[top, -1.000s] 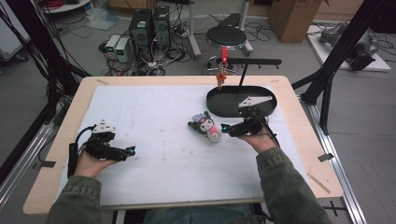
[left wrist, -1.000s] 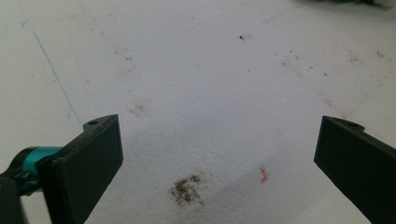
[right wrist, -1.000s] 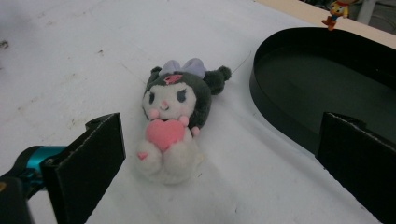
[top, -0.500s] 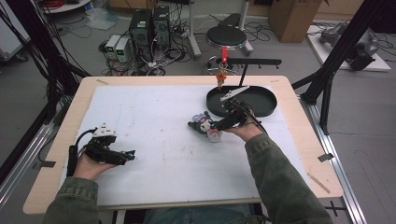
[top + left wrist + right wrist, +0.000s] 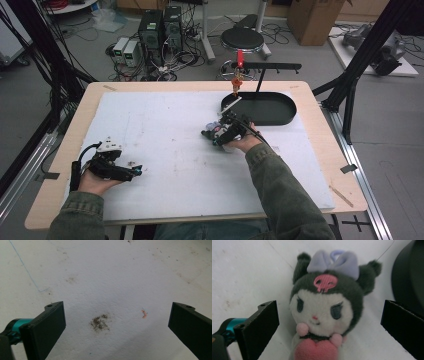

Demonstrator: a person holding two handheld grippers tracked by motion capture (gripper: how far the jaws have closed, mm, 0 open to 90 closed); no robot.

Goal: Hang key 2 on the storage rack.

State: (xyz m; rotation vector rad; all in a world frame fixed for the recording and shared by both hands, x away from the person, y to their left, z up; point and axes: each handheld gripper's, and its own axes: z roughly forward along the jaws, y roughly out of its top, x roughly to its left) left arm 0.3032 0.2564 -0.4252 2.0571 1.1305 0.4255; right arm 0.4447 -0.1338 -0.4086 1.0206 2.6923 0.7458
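Note:
A small plush toy (image 5: 325, 312) with a dark hood, lilac bow, pink skull mark and pink heart lies on the white mat, facing the right gripper view. My right gripper (image 5: 329, 315) is open, its jaws wide apart on either side of the toy's head without touching it. In the high view the toy (image 5: 211, 130) lies just left of the black oval tray (image 5: 285, 107), with the right gripper (image 5: 222, 136) over it. My left gripper (image 5: 136, 172) rests near the front left of the mat. It stands open (image 5: 116, 315) with only bare mat between its jaws.
A white stick (image 5: 231, 103) leans on the tray's left rim. Behind the tray is a black stand (image 5: 260, 75) with a red and orange piece hanging from it. The mat below the left gripper has a brown stain (image 5: 100, 322) and an orange scrap (image 5: 143, 313).
My right gripper has moved left from beside the tray and now straddles the plush toy. The left gripper has hardly moved.

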